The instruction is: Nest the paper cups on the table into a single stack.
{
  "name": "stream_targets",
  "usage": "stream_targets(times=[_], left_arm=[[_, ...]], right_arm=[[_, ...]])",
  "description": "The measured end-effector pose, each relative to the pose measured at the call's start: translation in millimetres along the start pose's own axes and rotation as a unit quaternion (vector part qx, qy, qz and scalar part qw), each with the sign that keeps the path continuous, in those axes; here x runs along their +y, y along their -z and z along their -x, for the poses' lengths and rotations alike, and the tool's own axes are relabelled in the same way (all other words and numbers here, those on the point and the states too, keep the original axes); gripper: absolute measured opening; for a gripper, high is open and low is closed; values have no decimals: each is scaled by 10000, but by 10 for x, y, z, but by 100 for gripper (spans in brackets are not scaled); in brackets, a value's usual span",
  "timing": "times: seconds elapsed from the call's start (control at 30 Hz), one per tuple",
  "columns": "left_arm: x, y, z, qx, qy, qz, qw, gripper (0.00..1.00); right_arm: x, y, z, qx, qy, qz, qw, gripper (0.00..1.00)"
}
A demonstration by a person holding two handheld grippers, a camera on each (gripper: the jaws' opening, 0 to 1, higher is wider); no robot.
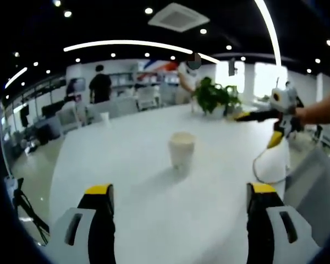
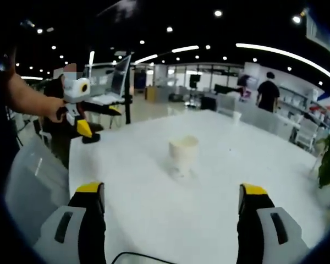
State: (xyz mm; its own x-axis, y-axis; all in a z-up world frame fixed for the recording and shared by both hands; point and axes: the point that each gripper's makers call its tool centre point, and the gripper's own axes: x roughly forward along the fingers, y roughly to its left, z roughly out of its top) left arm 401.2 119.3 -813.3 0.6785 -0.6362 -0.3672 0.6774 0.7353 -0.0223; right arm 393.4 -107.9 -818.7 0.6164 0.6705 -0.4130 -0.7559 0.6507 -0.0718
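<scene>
Paper cup (image 1: 181, 149) mid-frame on the white surface (image 1: 143, 220), upright, light enough to tip or crush between wide-apart jaws closing off-centre.

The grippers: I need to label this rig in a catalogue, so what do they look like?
Each gripper, left and right, has two black jaws with yellow tips and light grey outer housings. Seen from across, the right gripper has a white body, and a thin cable hangs below it.
</scene>
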Motion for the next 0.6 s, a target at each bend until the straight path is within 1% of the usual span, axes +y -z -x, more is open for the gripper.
stream_targets(times=[0.33,0.6], left_arm=[[-13,-28,-49,-3,20,-2,10000,98],[-20,-14,-44,5,27,-3,10000,98]], right_arm=[[-1,59,22,3,30,-72,10000,100],[-17,74,33,15,69,-97,9999,100]])
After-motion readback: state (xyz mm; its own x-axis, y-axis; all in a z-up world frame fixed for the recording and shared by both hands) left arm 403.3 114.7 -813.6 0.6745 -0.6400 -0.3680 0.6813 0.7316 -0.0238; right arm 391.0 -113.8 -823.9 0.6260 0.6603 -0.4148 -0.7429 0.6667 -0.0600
